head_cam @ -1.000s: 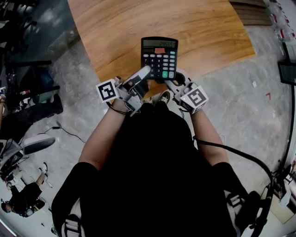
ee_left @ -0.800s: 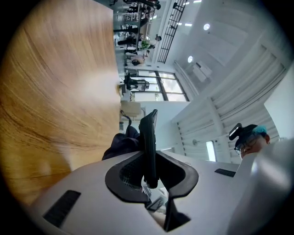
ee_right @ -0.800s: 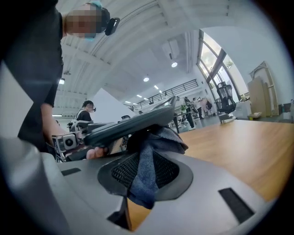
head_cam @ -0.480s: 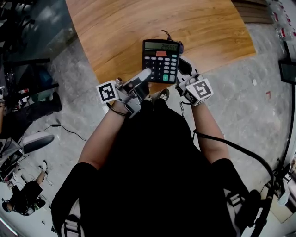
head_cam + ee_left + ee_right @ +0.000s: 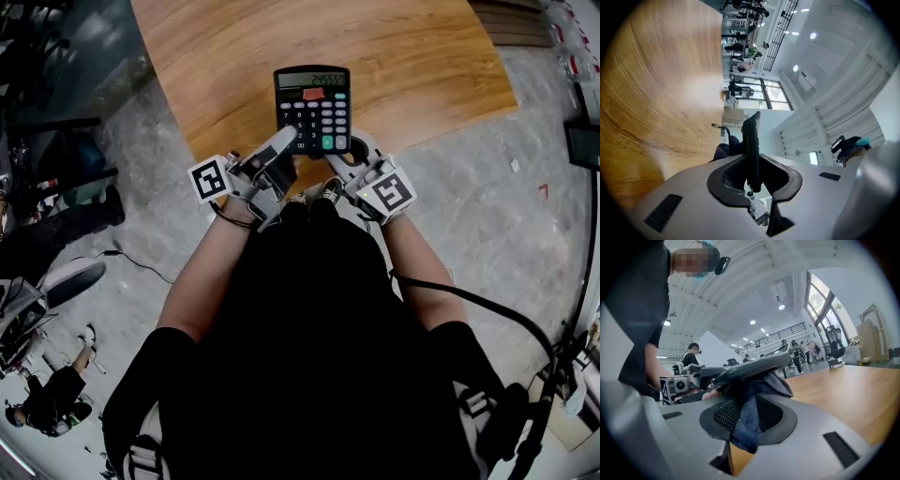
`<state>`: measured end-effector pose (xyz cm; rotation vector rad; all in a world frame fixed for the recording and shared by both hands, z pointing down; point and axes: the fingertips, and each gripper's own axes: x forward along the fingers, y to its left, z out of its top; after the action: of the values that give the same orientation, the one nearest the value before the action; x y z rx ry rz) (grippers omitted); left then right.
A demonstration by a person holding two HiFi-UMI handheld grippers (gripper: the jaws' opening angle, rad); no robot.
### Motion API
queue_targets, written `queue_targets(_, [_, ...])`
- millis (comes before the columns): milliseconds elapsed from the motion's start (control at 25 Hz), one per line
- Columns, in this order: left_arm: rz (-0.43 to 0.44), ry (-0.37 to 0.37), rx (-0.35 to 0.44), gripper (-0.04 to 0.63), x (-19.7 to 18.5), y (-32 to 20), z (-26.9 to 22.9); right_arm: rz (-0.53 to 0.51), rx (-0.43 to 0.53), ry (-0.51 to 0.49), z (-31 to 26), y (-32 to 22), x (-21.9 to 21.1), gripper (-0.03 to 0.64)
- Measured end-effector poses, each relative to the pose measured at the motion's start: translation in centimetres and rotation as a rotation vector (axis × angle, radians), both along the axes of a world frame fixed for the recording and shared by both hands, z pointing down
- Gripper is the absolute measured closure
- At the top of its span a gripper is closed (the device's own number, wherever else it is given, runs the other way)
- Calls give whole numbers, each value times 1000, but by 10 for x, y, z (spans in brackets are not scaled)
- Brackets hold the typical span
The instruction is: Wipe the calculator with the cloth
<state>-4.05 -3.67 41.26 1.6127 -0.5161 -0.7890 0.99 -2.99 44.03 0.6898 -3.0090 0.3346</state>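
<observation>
Jaws of the left gripper (image 5: 284, 148) are clamped on the calculator (image 5: 312, 108), which is found shifted left (held over the near edge of the table (image 5: 422, 56)). The cloth (image 5: 750, 411) is pinched by the right gripper (image 5: 347, 161), drawn back beneath the calculator. Bare tabletop is noted beyond.

Wooden table (image 5: 403, 56) lies open beyond the calculator (image 5: 312, 111) held over its near corner.

Person in a black short-sleeved top (image 5: 309, 319), a black cable (image 5: 487, 316) trailing at the right, with two smooth grey tools — left gripper (image 5: 284, 142) and right gripper (image 5: 343, 161) — each bearing a white cube (image 5: 211, 180) printed with black square markers.
</observation>
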Motion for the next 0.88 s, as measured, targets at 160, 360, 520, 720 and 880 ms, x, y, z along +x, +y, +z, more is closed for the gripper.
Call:
queue_targets(160, [27, 18, -6, 525, 2, 0, -2, 87, 8, 7, 0, -37, 8, 531])
queue_targets(360, [44, -17, -16, 525, 1, 1, 3, 224, 5, -2, -4, -72, 40, 532])
queue_targets(520, [21, -31, -8, 525, -1, 1, 2, 193, 14, 3, -10, -55, 43, 531])
queue_targets(720, [-28, -35, 0, 525, -3, 0, -1, 76, 52, 32, -6, -3, 37, 531])
queue_targets(880, [-53, -55, 3, 525, -12, -7, 4, -15, 52, 98, 10, 29, 27, 531])
